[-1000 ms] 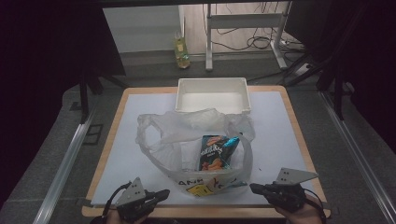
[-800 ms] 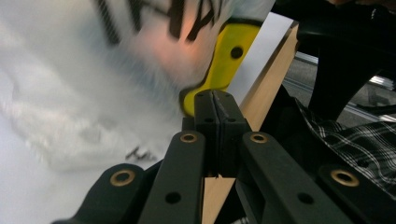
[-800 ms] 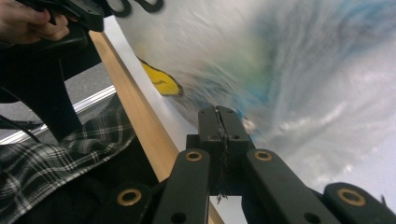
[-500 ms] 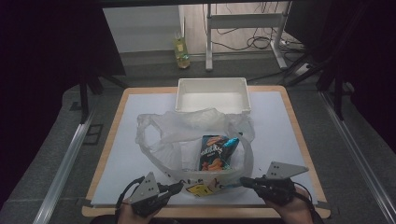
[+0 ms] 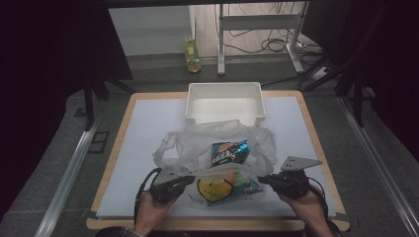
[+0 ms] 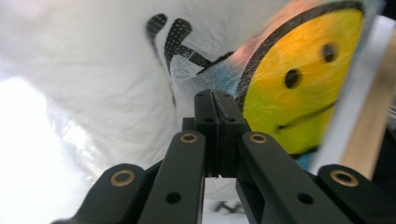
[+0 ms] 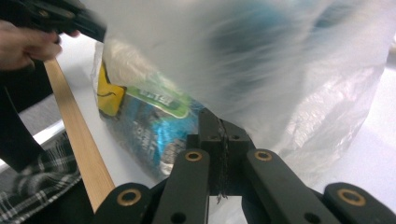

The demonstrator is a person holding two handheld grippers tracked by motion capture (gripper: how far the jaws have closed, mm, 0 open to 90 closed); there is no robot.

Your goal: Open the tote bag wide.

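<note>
The clear plastic bag (image 5: 217, 148) with snack packets (image 5: 227, 153) inside lies on the white table (image 5: 143, 123) before the white bin (image 5: 225, 102), the left gripper (image 5: 185, 181) and right gripper (image 5: 264, 180) both closed at its near corners, perhaps pinching film.

Thin translucent plastic bag (image 5: 217, 148), crinkled and glossy; matt white plastic bin (image 5: 225, 103).

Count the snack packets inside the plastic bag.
2 visible: a dark packet in the middle of the plastic bag, and a blue packet at its near edge. Others may be hidden.
</note>
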